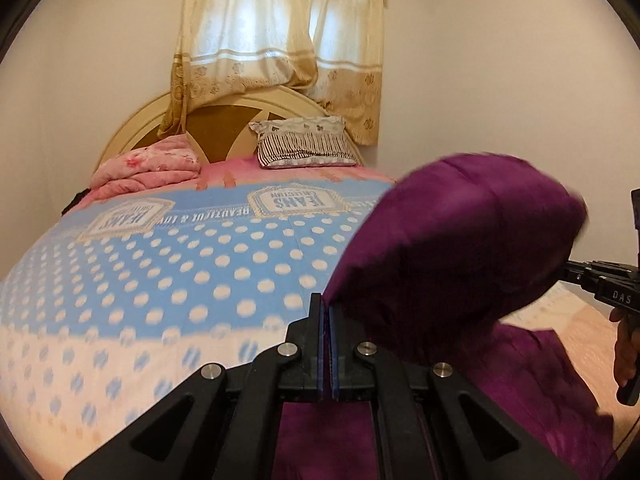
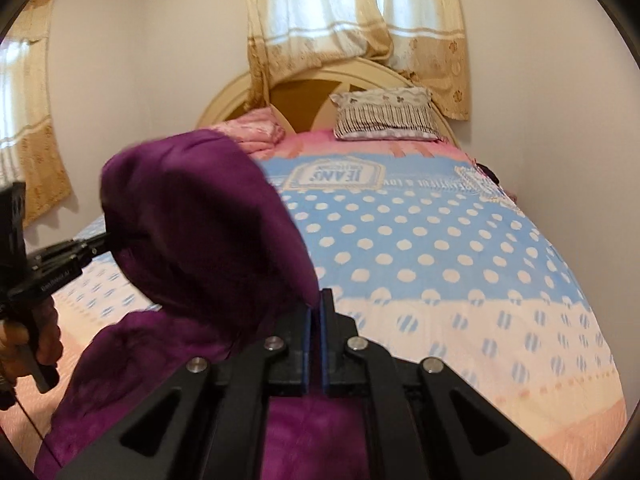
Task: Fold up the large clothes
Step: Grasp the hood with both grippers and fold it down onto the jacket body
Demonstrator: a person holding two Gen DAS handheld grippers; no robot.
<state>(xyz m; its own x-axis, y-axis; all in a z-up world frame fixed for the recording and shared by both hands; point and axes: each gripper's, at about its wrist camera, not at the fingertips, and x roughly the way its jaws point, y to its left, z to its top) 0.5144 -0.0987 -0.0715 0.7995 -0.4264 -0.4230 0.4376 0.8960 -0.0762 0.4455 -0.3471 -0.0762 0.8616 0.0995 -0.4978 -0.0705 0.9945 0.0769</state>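
We see a big bed [image 2: 460, 248] with a blue spotty cover that turns peach near its near edge. At the far end, by the round headboard [image 1: 256, 104], sit a stripy pillow [image 1: 306, 144] and a pink folded blanket [image 1: 148, 168]. Our big purple cloth [image 1: 460, 236] is the thing we are folding. Most of it lies at the near edge of the bed, right in front of us, and one part is lifted up in the air like a puffy hump. We are holding that lifted edge at two spots. The left tongs [image 1: 327, 312] are pressed together and pinch one corner of the purple cloth. The right tongs [image 2: 316, 316] are pressed together too and pinch the other corner. In the left view we can also see a hand [image 1: 626, 344] on the other tool's handle, at the right side. We think we are in the middle of a fold, lifting one edge up to lay it over the rest. Next we should carry both corners together, keep the edge flat between them, lay it down even, and only then let go.
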